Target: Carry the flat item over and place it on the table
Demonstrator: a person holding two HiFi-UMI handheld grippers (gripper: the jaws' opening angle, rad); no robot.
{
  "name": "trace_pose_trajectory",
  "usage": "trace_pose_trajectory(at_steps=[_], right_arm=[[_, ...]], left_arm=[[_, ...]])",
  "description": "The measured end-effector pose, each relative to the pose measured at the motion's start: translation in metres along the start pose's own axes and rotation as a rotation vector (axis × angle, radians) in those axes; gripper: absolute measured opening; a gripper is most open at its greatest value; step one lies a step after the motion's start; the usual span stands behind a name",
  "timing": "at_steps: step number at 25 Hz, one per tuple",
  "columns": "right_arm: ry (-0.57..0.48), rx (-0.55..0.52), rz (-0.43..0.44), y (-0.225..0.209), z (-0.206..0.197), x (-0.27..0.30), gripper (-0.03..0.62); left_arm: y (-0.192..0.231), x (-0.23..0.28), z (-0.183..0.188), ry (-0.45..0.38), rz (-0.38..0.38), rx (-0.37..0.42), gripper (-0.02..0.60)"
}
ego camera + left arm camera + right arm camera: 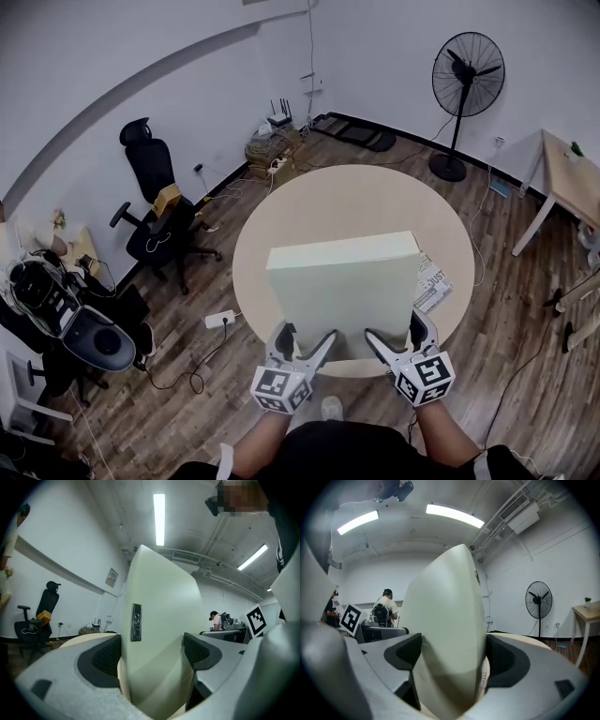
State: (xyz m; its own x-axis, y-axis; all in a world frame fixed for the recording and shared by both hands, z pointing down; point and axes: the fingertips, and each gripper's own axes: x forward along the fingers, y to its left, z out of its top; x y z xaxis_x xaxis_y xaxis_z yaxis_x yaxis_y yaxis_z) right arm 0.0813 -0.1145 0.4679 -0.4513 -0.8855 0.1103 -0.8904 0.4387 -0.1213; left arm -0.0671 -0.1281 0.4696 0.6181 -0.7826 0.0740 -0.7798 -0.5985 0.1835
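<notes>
Flat pale-green panel (345, 286) over the round table (319, 202). Left gripper (305, 342) clamped on its near edge at 7 o'clock, right gripper (398, 337) clamped at 5 o'clock. Printed paper (434, 281) at panel's 3 o'clock.

The pale cream panel (345, 291) stands steeply tilted over the round beige table (319, 202), with its lower edge at the table's near rim.

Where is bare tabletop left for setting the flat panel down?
Free: the round table's far half, beyond the flat panel, and the left arc beside it. Crowded: the right side, where printed paper lies near the rim.
</notes>
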Motion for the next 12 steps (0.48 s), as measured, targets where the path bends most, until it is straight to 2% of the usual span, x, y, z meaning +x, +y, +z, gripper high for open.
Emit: trace_pose_trajectory(at_steps=[8, 12], right_arm=[[0.018, 0.031, -0.004, 0.007, -0.008, 0.055, 0.394], [0.022, 0.027, -0.004, 0.009, -0.012, 0.072, 0.394]], left_arm=[[0.054, 0.016, -0.001, 0.031, 0.005, -0.027, 0.391], [0.072, 0.021, -0.01, 0.061, -0.006, -0.092, 0.391]])
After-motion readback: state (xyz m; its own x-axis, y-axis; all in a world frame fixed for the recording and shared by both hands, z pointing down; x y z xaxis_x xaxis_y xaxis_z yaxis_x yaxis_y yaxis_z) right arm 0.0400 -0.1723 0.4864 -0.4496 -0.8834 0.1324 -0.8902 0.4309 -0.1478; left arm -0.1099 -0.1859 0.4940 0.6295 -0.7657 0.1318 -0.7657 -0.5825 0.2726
